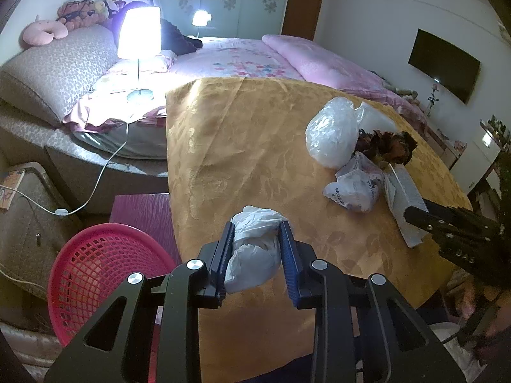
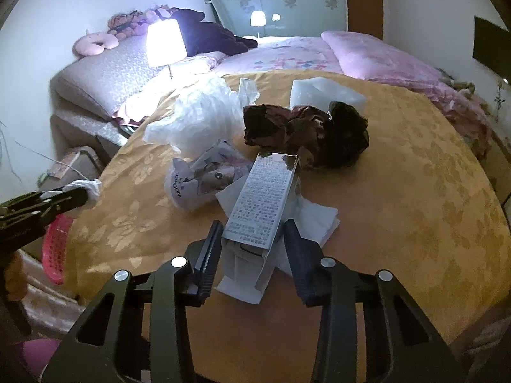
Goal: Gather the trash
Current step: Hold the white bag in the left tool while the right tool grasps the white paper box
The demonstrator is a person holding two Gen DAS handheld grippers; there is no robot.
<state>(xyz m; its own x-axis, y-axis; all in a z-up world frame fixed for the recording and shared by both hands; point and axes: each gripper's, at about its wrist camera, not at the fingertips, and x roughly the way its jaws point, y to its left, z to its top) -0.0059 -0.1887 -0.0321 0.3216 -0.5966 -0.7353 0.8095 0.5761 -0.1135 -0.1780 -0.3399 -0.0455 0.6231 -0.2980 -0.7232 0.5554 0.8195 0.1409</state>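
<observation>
White crumpled plastic (image 1: pixel 255 249) sits clenched between the jaws of the left gripper (image 1: pixel 257 252), low centre of the left wrist view, over the counter (image 1: pixel 230 146) edge beside the pink basket (image 1: pixel 95 274) at lower left. In the right wrist view the right gripper (image 2: pixel 252 249) straddles a grey printed carton (image 2: pixel 265 201) lying on white paper; whether its pads press the carton I cannot tell. Next, I judge, the bag must travel to the basket. Both grippers slant downward toward the counter.

Crumpled wrappers (image 2: pixel 204 118), printed carton (image 2: pixel 262 198)
</observation>
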